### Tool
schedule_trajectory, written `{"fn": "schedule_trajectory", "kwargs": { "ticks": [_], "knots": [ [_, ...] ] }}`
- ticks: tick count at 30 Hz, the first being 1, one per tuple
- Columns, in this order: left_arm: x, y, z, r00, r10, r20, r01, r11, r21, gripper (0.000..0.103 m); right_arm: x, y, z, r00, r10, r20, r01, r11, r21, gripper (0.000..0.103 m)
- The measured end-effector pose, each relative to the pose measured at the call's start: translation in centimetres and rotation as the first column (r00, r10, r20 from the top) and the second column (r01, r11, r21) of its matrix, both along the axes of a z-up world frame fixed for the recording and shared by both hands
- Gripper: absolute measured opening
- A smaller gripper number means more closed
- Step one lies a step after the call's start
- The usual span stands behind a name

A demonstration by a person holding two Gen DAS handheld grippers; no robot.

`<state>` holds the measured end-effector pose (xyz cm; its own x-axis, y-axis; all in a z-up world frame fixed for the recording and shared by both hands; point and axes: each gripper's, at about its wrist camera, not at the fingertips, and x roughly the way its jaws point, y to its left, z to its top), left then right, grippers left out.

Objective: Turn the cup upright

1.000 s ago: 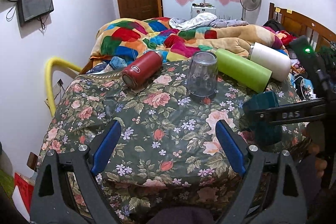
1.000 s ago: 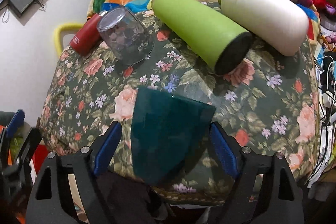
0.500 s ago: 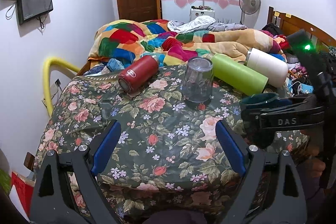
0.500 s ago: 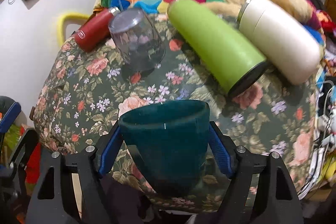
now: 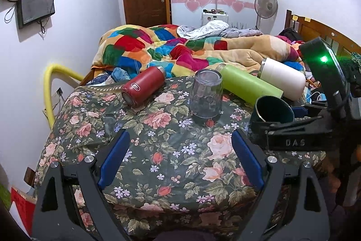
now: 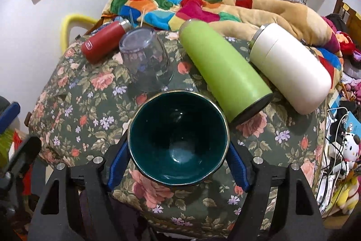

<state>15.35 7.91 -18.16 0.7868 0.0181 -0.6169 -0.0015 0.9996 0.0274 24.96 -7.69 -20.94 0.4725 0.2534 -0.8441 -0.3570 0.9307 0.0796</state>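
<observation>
Right wrist view is showing the right gripper [image 6: 178,162] gripping the green cup [image 6: 178,139] between its pads, mouth facing the camera; the left gripper [image 5: 180,157] is hanging spread, holding nothing.

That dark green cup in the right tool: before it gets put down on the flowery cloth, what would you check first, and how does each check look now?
1. Grip: ok. The right tool is shut on the green cup, one blue pad on each side.
2. Cup orientation: not ok yet. Its mouth tilts toward the camera, not straight up.
3. Landing spot: ok. The floral cloth under the cup looks bare.
4. Neighbours: cannot tell. The upturned glass and green bottle lie close behind.
5. Left tool: ok. Open, empty, off to the side.
</observation>
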Motion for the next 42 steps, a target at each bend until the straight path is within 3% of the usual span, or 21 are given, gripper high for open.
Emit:
{"fn": "schedule_trajectory", "kwargs": {
  "ticks": [5, 14, 18, 22, 28, 33, 38, 42],
  "knots": [
    [-0.1, -0.3, 0.2, 1.0, -0.003, -0.004, 0.003, 1.0, -0.002, 0.092, -0.4, 0.3, 0.0, 1.0, 0.018, 0.012, -0.018, 0.999, -0.033, 0.075],
    [-1.3, -1.1, 1.9, 1.0, -0.01, 0.025, 0.01, 1.0, -0.007, 0.093, -1.5, -0.8, 1.2, 1.0, 0.028, 0.002, -0.028, 0.999, 0.016, 0.075],
    [-2.5, -1.7, 3.6, 0.998, -0.02, 0.061, 0.021, 1.0, -0.013, 0.093, -3.5, -1.9, 3.8, 0.997, 0.031, 0.067, -0.034, 0.999, 0.033, 0.075],
    [-4.1, -2.6, 6.1, 0.993, -0.027, 0.118, 0.03, 0.999, -0.024, 0.093, -6.2, -3.6, 7.8, 0.983, 0.014, 0.185, -0.025, 0.998, 0.052, 0.075],
    [-7.4, -4.0, 11.7, 0.965, -0.035, 0.259, 0.054, 0.996, -0.067, 0.094, -11.4, -6.4, 14.7, 0.911, -0.048, 0.41, 0.001, 0.993, 0.115, 0.075],
    [-11.1, -5.3, 15.8, 0.919, -0.029, 0.392, 0.062, 0.996, -0.071, 0.096, -16.2, -8.3, 19.3, 0.81, -0.107, 0.577, -0.001, 0.983, 0.184, 0.076],
    [-14.5, -6.1, 18.4, 0.872, -0.007, 0.489, 0.054, 0.995, -0.08, 0.1, -19.2, -9.1, 21.0, 0.736, -0.153, 0.659, -0.01, 0.971, 0.237, 0.079],
    [-16.3, -6.5, 18.9, 0.85, 0.015, 0.526, 0.03, 0.997, -0.076, 0.103, -20.5, -9.0, 21.1, 0.702, -0.173, 0.691, -0.005, 0.969, 0.247, 0.085]
  ]
}}
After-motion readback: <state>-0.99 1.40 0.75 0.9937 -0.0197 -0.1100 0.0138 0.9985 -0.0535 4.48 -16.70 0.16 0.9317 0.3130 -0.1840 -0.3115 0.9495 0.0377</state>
